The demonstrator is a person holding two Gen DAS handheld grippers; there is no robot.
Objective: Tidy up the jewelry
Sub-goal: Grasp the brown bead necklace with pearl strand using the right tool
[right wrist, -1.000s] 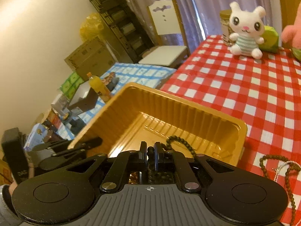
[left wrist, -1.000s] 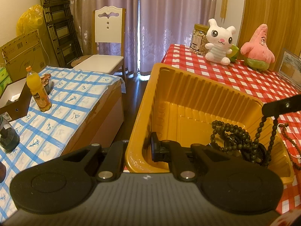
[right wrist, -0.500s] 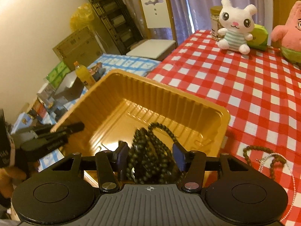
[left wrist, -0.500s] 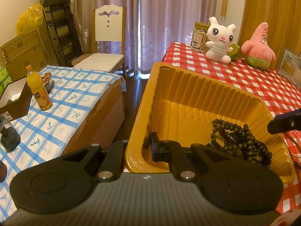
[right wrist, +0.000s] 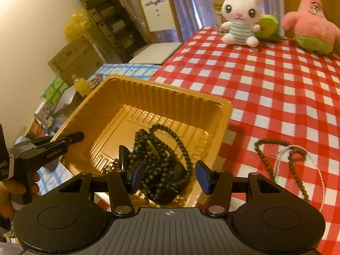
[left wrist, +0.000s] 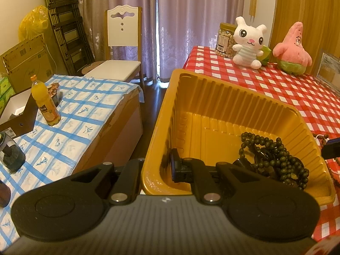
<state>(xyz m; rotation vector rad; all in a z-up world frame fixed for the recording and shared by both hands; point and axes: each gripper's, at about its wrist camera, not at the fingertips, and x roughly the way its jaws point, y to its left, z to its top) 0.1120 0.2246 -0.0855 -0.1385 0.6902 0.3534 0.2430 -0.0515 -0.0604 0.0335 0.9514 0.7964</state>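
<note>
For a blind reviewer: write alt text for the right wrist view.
The open right gripper hangs over dark beads lying in a gold tray on a red checked tablecloth. The left gripper clamps the tray's near-left wall.

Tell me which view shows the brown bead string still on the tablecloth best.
The right wrist view: the brown bead string lies whole on the checked cloth, right of the tray, tangled with a silver chain. The left wrist view shows only a few of its beads past the tray's right rim.
</note>
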